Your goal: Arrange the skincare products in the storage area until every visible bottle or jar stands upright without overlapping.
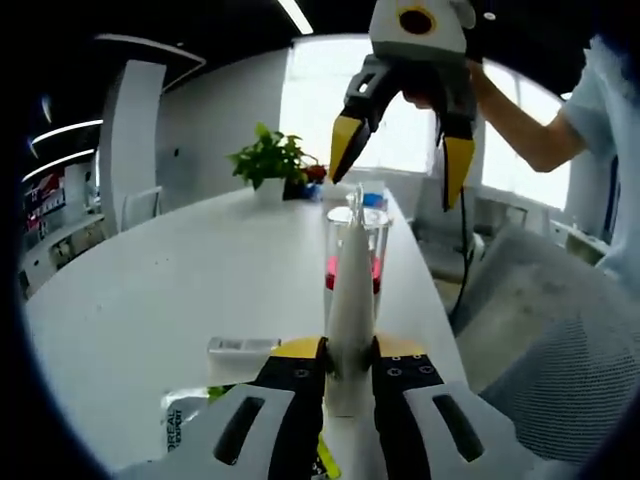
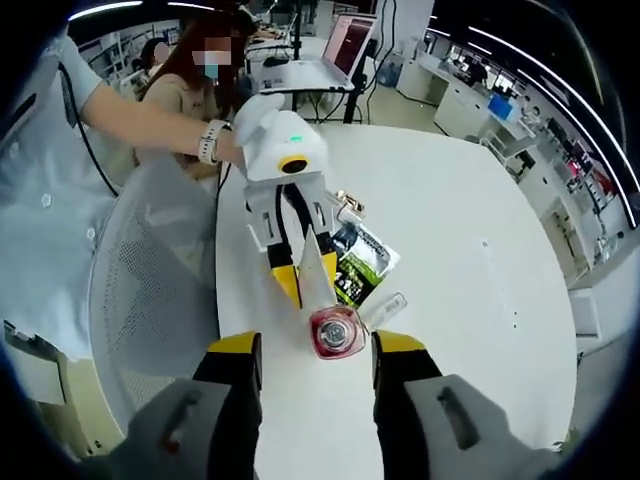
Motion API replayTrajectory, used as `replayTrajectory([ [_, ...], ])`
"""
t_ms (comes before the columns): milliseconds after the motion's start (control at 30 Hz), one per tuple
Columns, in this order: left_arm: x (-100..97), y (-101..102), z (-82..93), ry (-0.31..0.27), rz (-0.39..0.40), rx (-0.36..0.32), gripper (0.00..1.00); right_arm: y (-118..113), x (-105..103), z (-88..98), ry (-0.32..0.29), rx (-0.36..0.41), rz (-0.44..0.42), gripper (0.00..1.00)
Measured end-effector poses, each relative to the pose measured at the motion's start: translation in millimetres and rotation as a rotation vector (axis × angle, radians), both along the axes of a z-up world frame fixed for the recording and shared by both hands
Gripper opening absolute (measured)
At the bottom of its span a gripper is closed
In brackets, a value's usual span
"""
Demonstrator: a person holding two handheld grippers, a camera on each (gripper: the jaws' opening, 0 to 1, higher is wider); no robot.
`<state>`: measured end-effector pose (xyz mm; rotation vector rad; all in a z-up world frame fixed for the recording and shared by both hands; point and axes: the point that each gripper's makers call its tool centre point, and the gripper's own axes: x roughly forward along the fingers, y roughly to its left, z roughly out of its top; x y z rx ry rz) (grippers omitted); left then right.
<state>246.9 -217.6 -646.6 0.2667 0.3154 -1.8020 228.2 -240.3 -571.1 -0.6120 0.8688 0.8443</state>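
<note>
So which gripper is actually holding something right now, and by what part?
The left gripper is shut on the white tube, clamping its lower part near the wide end, tip pointing away. The right gripper is open above the clear jar, holding nothing.

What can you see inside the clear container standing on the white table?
The clear container holds something pink-red low inside; from above, in the right gripper view, it appears as a round pink-red top. The white tube clamped in the left gripper covers its middle.

tube (image 1: pixel 351 300): white | jar (image 2: pixel 336 333): clear, pink-red inside | sachet (image 2: pixel 361 262): green-black | table (image 2: pixel 470 300): white | gripper tips (image 1: pixel 400 160): yellow at 12 o'clock | plant (image 1: pixel 268 157): green
</note>
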Motion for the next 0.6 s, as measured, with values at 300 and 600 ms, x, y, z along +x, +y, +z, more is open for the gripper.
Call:
replayTrajectory([
  [300, -0.2, -0.6, -0.6, -0.001, 0.003, 0.003, 0.15, -2.1, -3.5, -3.3, -0.004, 0.014, -0.026, 0.52],
  [600, 1.3, 3.1, -1.8, -0.016, 0.027, 0.026, 0.25, -3.5, -4.0, -8.2, -0.026, 0.053, -0.096, 0.62],
])
